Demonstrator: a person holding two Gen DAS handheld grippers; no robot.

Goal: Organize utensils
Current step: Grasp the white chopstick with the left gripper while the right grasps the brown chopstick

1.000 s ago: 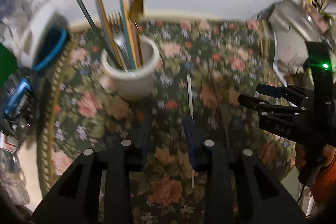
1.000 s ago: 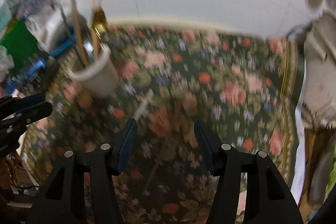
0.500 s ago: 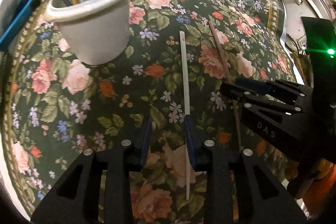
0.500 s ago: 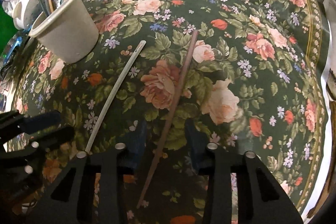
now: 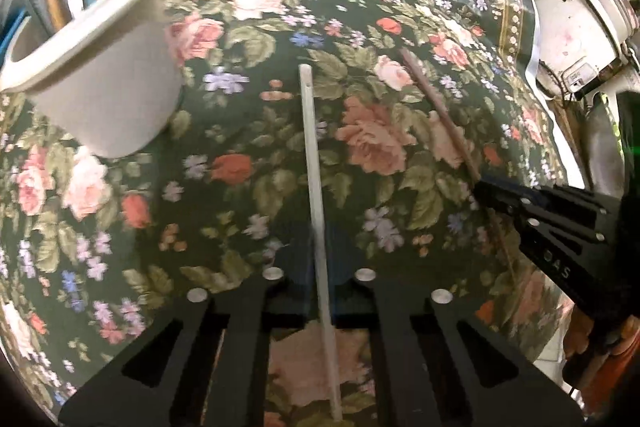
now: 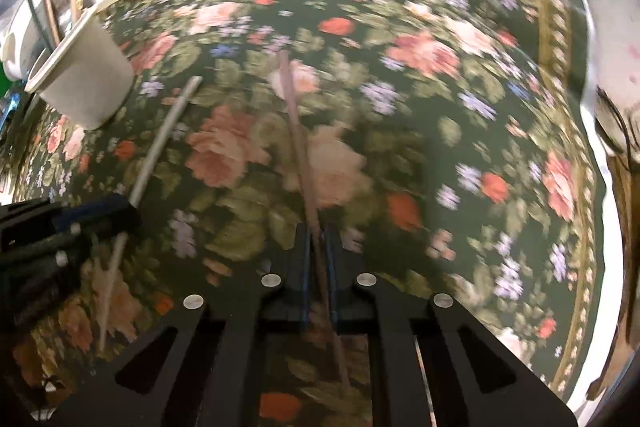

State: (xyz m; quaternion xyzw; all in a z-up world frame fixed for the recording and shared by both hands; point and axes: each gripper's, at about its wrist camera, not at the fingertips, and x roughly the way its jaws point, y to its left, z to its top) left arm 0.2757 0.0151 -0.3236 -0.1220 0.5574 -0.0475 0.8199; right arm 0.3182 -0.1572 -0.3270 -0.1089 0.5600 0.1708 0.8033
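L gripper [image 5: 320,267]: clamped on white chopstick [image 5: 310,147]
R gripper [image 6: 318,247]: clamped on brown chopstick [image 6: 296,123]
Cup [image 5: 100,87]: w/ utensils, left on floral cloth [image 5: 400,7]

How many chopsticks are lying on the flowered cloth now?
2. The white chopstick lies between the left gripper's fingers; the brown chopstick lies between the right gripper's. More stand in the cup.

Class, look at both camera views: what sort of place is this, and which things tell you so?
Probably a home kitchen or dining table: a floral tablecloth, a white cup holding cutlery, and what looks like a rice cooker at the edge.
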